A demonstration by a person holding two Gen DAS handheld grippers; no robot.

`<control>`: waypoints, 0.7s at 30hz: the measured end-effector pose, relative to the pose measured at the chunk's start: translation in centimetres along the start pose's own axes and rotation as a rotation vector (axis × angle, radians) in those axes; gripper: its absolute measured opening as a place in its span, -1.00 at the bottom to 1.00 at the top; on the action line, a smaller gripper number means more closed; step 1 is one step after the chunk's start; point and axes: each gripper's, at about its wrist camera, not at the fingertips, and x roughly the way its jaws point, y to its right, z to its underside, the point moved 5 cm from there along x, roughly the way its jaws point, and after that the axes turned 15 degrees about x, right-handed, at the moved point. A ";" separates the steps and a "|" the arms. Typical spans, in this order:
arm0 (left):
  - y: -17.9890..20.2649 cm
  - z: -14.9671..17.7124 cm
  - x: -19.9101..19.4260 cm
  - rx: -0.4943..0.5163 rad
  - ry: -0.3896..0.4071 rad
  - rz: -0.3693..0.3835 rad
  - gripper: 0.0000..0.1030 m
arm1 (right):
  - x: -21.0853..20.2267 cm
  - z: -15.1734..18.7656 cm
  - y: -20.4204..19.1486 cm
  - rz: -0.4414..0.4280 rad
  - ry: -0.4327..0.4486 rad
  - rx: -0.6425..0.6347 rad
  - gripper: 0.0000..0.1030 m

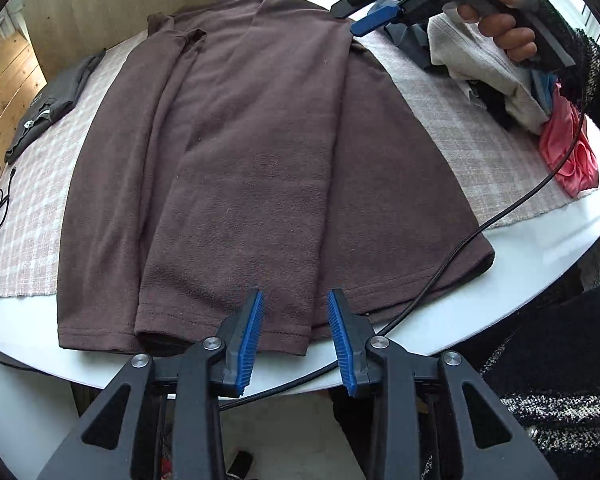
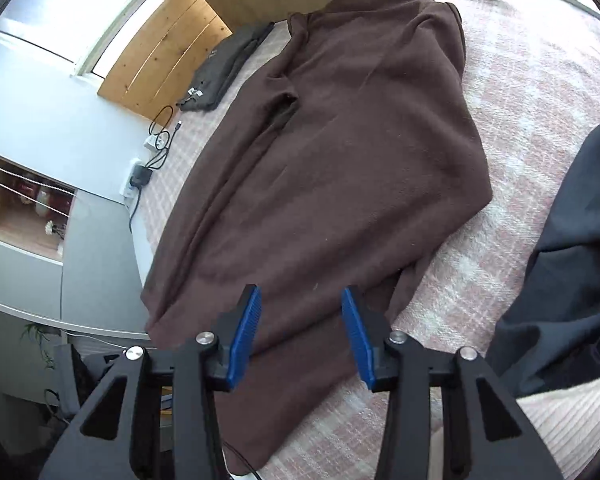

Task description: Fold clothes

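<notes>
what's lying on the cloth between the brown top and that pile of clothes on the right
Nothing: in the left wrist view, only bare checked cloth separates the brown top from the pile.

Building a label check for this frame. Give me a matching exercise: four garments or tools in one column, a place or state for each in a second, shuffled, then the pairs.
Column one:
1. brown garment
2. dark grey garment
3. pink garment
4. left tool

Column two:
A. folded, at the mat's far left
B. open, nothing between its pads
C. spread flat in the middle, one side folded over
D. bunched in the pile on the right

Pairs: 1-C, 2-A, 3-D, 4-B
</notes>
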 end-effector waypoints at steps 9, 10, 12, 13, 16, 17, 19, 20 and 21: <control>-1.3 1.4 -0.6 -0.116 0.039 0.116 -0.71 | 1.9 -0.2 2.0 0.170 -0.011 0.061 -0.18; -1.2 1.7 -1.4 -0.127 0.041 0.124 -0.69 | 1.7 0.1 1.9 0.172 -0.011 0.059 -0.18; -1.0 2.8 -4.0 -0.113 0.033 0.105 -0.66 | 0.3 0.8 1.4 0.217 -0.011 0.029 -0.18; -0.9 3.4 -5.6 -0.112 0.042 0.100 -0.55 | -0.6 1.2 1.1 0.237 -0.010 0.011 -0.18; -1.2 4.6 -8.6 -0.127 0.064 0.073 -0.17 | -5.1 2.9 -0.7 0.154 0.015 -0.026 -0.18; -1.2 4.5 -8.6 -0.123 0.068 0.062 -0.15 | -6.6 3.4 -1.3 0.112 0.025 -0.033 -0.09; -1.1 4.2 -8.6 -0.115 0.076 0.042 -0.15 | -8.0 3.7 -2.1 0.078 0.076 -0.043 0.06; -0.6 3.5 -7.6 -0.103 0.083 0.044 -0.15 | -7.4 3.5 -2.2 0.099 0.107 -0.057 0.06; -0.1 2.8 -6.4 -0.091 0.084 0.044 -0.16 | -6.1 3.1 -2.2 0.134 0.122 -0.071 0.06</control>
